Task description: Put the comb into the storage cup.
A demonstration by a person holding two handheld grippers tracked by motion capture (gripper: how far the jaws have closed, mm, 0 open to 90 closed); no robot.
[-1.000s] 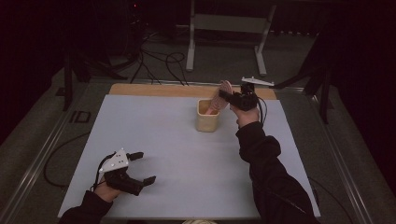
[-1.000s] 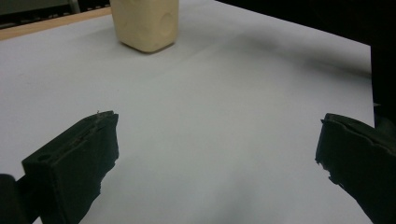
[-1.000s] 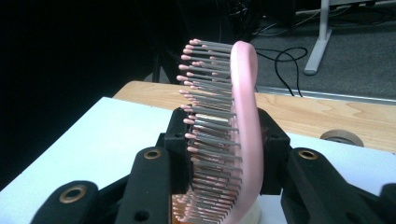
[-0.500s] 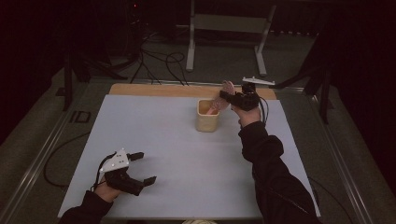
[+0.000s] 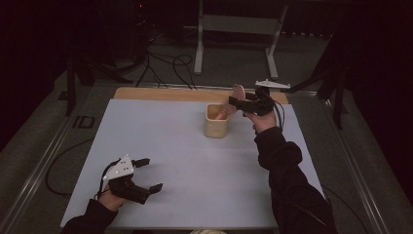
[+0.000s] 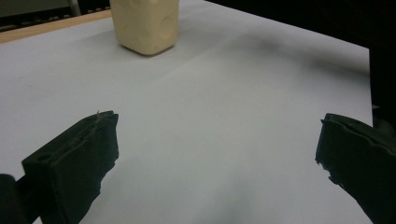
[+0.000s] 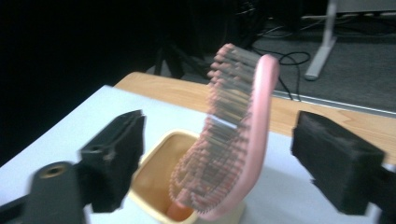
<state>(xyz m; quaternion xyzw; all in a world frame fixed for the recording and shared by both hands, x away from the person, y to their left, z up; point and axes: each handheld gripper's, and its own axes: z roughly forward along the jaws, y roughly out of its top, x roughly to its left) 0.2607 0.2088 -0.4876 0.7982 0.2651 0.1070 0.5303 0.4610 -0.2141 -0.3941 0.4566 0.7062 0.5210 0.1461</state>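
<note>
Hairbrush [image 7: 233, 135], pink, stands handle-down in the cream cup [image 5: 215, 121] at the far side of the bench [image 5: 195, 146], head leaning out over the rim toward the right gripper [image 5: 243, 103]. In the right gripper view the jaws are spread wide, one on each side of the brush head, neither one touching it; the picture is blurred, so exact clearance is hard to call. My read: the brush is either just dropped in or about to be taken. If taking it, close on the solid back and edge of the head, not the bristles, which would give and let it slip, then lift along the lean so the handle does not drag the cup over. If leaving it, back straight away without brushing the head, since the cup looks light and tippy. Left gripper [image 5: 136, 180] rests low on the near left of the bench, jaws spread with nothing between, well apart from the cup and out of the way. Wooden strip [image 5: 160, 93] runs along the far edge behind the cup; cables [image 5: 165, 63] and a stand leg [image 5: 198, 44] sit on the floor beyond, clear of the work.
</note>
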